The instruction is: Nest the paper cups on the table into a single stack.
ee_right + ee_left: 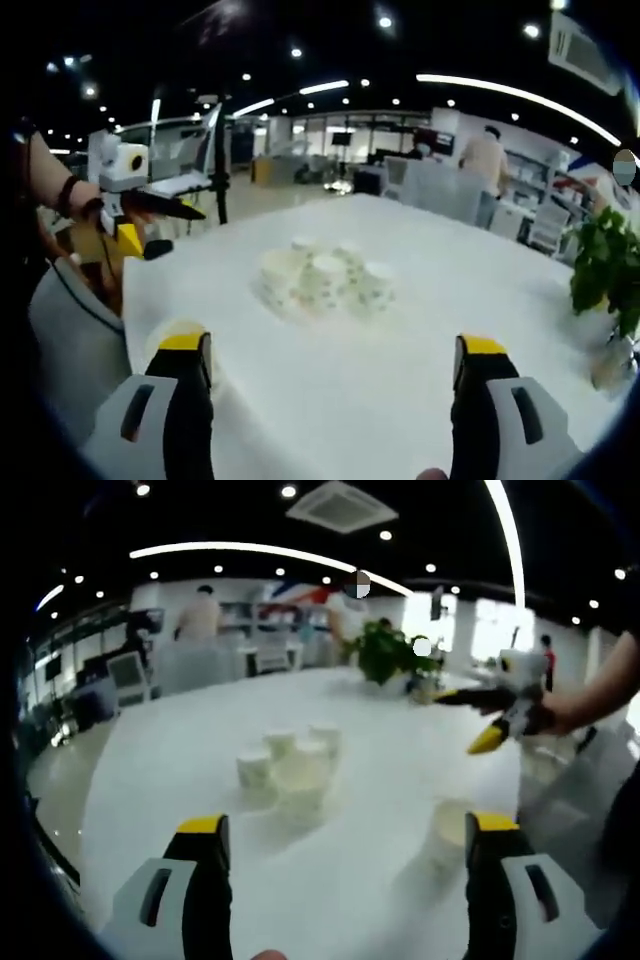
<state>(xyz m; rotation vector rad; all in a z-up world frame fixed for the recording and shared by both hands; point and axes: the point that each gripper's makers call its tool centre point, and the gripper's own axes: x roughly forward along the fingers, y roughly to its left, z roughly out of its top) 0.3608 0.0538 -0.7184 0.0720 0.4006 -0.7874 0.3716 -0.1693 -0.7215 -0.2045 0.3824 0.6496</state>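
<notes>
- On the white table (200, 740), near its middle, a small cluster of paper cups (290, 765) stands upright, the cups touching or just beside one another, not yet gathered into one stack.
- In the left gripper view the cups look plain white or cream; in the right gripper view the same cluster (325, 280) shows a faint small pattern on the walls, too blurred to make out.
- One more pale cup (447, 830) stands apart from the cluster, just beside the left gripper's right-hand jaw; the right gripper view shows what seems the same cup (165, 345) behind its left-hand jaw.
- No brand, label or writing can be read on any cup.
- The left gripper (345, 830) hovers short of the cluster, jaws wide apart and holding nothing.
- The right gripper (330, 350) likewise has its jaws spread wide and empty, facing the cluster.
- A potted plant (385, 652) stands at the table's far edge.
</notes>
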